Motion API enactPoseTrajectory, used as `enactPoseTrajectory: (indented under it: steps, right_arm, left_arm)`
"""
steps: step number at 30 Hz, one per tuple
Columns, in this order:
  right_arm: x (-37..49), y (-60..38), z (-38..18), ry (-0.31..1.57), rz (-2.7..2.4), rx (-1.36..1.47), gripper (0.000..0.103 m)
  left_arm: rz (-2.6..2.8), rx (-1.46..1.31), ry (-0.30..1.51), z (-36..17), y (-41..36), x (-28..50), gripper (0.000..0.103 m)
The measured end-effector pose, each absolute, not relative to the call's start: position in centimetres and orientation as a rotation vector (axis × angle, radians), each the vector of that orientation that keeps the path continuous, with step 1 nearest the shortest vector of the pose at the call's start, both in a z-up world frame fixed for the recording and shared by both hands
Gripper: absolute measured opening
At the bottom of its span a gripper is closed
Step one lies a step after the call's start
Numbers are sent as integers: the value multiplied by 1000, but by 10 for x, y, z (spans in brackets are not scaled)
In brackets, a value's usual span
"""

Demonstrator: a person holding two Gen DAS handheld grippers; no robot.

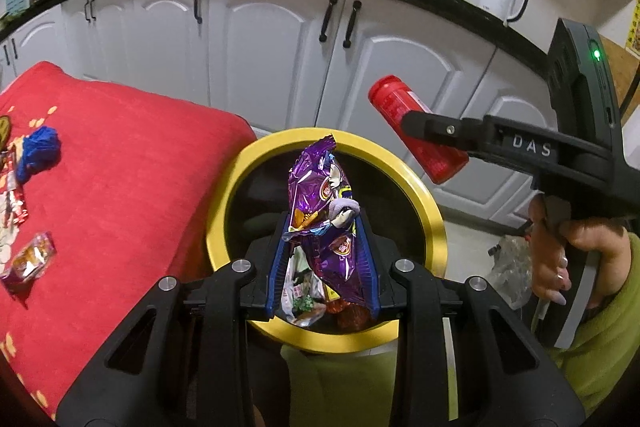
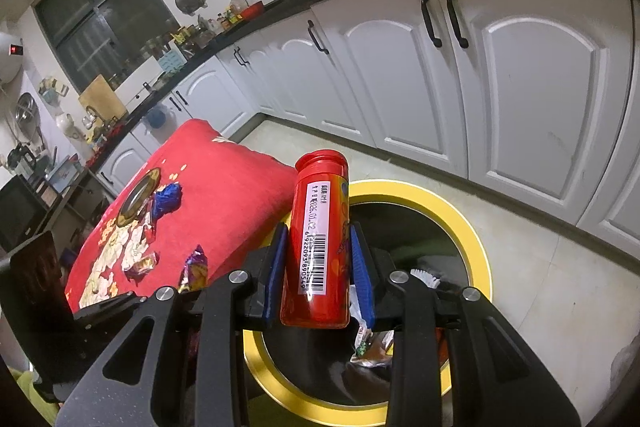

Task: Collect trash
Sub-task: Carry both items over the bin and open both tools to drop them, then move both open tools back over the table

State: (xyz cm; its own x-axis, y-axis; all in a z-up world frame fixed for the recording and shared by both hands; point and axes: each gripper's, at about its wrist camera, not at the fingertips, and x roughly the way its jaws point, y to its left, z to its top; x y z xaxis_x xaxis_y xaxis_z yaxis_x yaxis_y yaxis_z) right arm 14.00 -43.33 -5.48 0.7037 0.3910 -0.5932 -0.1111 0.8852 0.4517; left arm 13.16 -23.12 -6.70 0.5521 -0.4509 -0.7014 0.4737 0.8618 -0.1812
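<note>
The left gripper (image 1: 324,247) is clamped on a crinkled purple foil snack wrapper (image 1: 324,211), holding it over the mouth of the round yellow-rimmed trash bin (image 1: 428,211), which already contains assorted wrappers. The right gripper (image 2: 318,263) grips a red cylindrical plastic bottle (image 2: 318,239) with a barcode label, upright above the bin's near rim. More wrappers, including a blue crumpled foil wrapper (image 1: 38,153), lie on the red cloth-covered table (image 1: 120,195) beside the bin.
</note>
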Motion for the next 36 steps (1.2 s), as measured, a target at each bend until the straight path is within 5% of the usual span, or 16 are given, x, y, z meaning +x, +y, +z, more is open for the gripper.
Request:
enactPoseTrajectory:
  steps: [15, 17, 20, 21, 27, 36]
  right_arm:
    - [149, -440, -71, 790, 302, 428, 31]
    - [150, -441, -73, 799, 296, 438, 32]
    - [150, -443, -75, 799, 275, 445, 47]
    - [149, -445, -75, 795, 269, 451, 49]
    - [146, -448, -73, 785, 243, 455, 49]
    - [141, -441, -61, 738, 229, 427, 53]
  left_arm:
    - [-560, 49, 879, -89, -245, 139, 28]
    - [-553, 46, 882, -90, -244, 140, 33]
    - [-536, 27, 895, -93, -239, 142, 46]
    - [-529, 22, 897, -94, -237, 142, 57]
    - [-477, -13, 879, -88, -223, 141, 88]
    - [-373, -32, 788, -63, -197, 138, 92]
